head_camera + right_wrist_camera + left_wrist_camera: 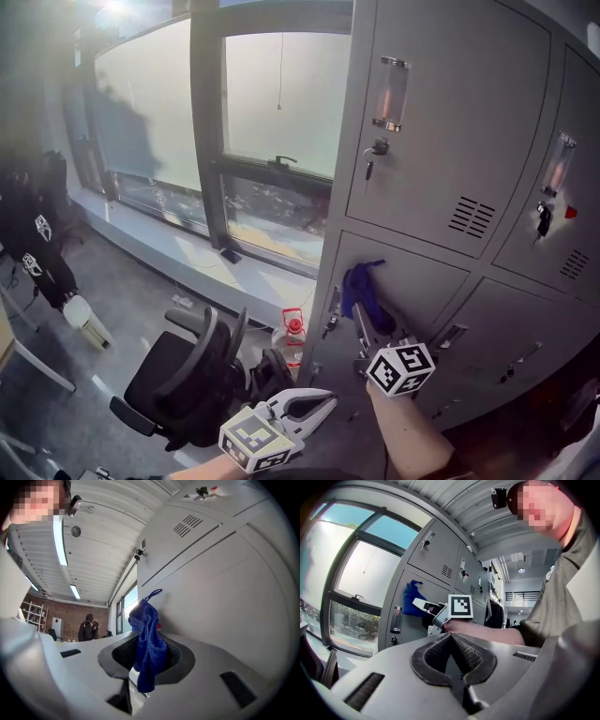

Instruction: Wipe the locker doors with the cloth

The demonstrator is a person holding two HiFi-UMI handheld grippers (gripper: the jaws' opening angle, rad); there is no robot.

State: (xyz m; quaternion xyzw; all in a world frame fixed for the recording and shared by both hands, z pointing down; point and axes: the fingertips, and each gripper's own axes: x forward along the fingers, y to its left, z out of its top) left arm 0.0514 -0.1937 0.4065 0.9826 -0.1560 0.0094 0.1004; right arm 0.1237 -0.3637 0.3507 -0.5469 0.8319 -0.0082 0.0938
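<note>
A blue cloth (360, 285) is pressed against the upper left part of a grey lower locker door (422, 286). My right gripper (362, 317) is shut on the blue cloth, which bunches up past the jaws in the right gripper view (147, 637), close to the door face (225, 588). My left gripper (322, 402) hangs low and left of the lockers, shut with nothing in it. In the left gripper view its jaws (451, 637) meet at the tip, and beyond them the right gripper (423, 604) holds the cloth (409, 597) on the door.
Above is another locker door (441, 112) with a key in its lock (373, 156); a second keyed door (545, 217) is to the right. A black office chair (183, 370) and a red-capped bottle (293, 327) stand left of the lockers under the window (272, 94).
</note>
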